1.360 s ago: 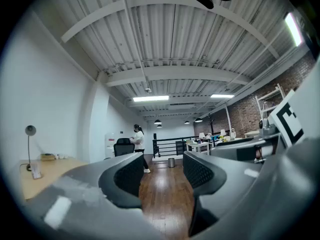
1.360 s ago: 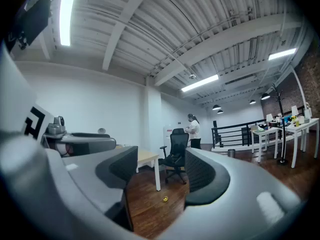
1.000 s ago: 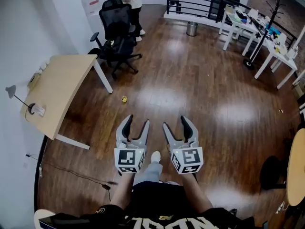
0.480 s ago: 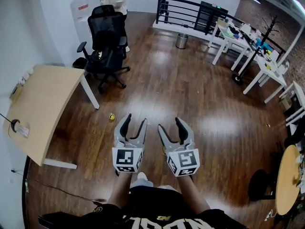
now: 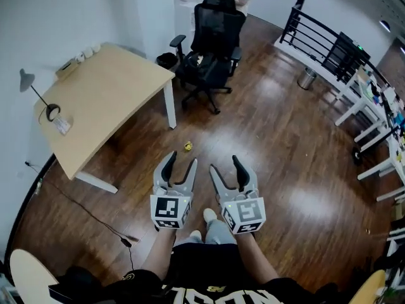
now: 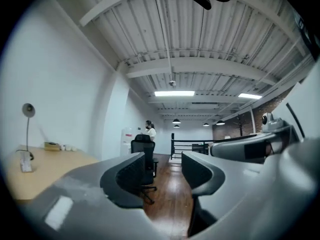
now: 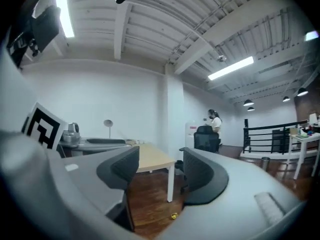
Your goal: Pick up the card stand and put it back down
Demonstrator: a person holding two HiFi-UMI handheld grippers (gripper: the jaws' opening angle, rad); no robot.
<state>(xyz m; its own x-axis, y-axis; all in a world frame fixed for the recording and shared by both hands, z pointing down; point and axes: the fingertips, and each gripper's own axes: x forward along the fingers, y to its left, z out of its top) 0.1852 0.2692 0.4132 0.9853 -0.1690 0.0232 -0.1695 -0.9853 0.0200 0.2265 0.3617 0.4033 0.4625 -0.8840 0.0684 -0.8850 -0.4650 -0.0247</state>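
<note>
Left gripper [image 5: 181,161], right gripper [image 5: 224,163]: jaws slightly apart, empty, lower centre | card stand: possibly small white piece [image 5: 62,125] on pale wooden table [image 5: 107,94], upper left | next: approach squarely, open wider.

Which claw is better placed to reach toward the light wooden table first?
Left, probably: the light wooden table lies at the left, nearer the left claw than the right claw. Both stand open and empty.

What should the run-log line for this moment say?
card stand: not in view | left gripper: open, empty | right gripper: open, empty | ahead: wooden table, office chair
</note>
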